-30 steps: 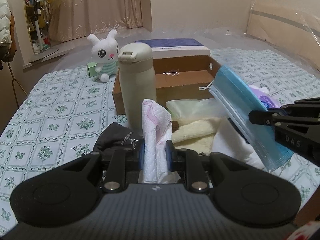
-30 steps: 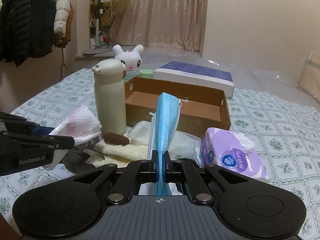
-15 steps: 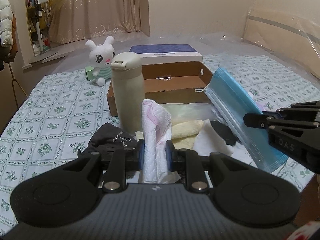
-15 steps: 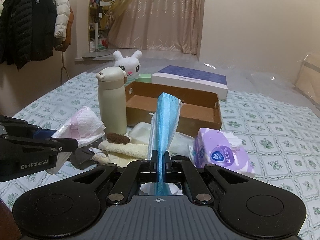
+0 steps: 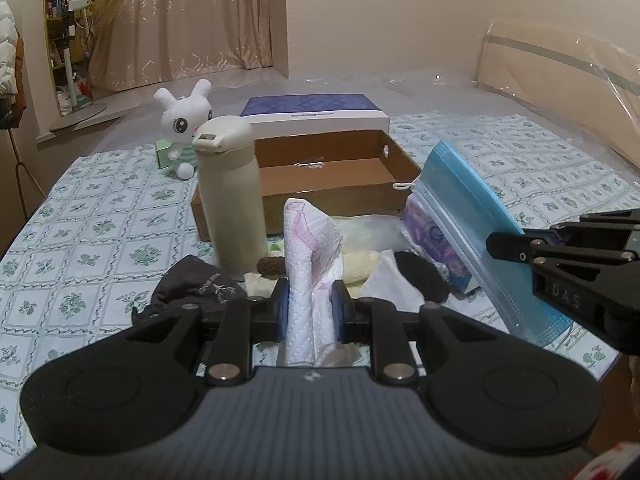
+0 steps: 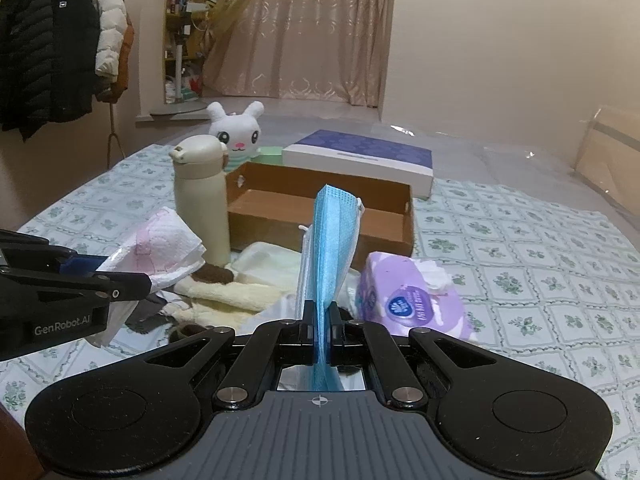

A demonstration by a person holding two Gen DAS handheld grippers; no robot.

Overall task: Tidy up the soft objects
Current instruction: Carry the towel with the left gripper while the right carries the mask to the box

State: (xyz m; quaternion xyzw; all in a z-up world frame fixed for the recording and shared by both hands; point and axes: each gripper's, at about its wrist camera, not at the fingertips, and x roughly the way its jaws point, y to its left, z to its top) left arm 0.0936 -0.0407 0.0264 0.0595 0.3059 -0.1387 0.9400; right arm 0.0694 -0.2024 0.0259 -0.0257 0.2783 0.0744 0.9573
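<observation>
Coats point(image 6: 60, 40) on a rack at ten o'clock show only in the right wrist view; the left wrist view alone shows the dark cloth point(image 5: 196, 286) at nine o'clock of the left gripper point(image 5: 310, 308). That gripper is closed on a white and pink paper towel point(image 5: 310, 248), held upright above the bed. The right gripper point(image 6: 322, 320) is clamped tight on a blue face mask point(image 6: 330, 240), also lifted clear of the pile. Below them lie a cream towel point(image 6: 224, 294) and a purple tissue pack point(image 6: 408, 296), the pack half hidden behind the mask in the left view. At twelve o'clock the cardboard box point(image 5: 332, 176) stands open, holding only a scrap of clear plastic, hard to make out. A cream bottle point(image 5: 232, 196) stands just beside the box's left corner, a plush rabbit point(image 5: 184, 128) beyond it.
</observation>
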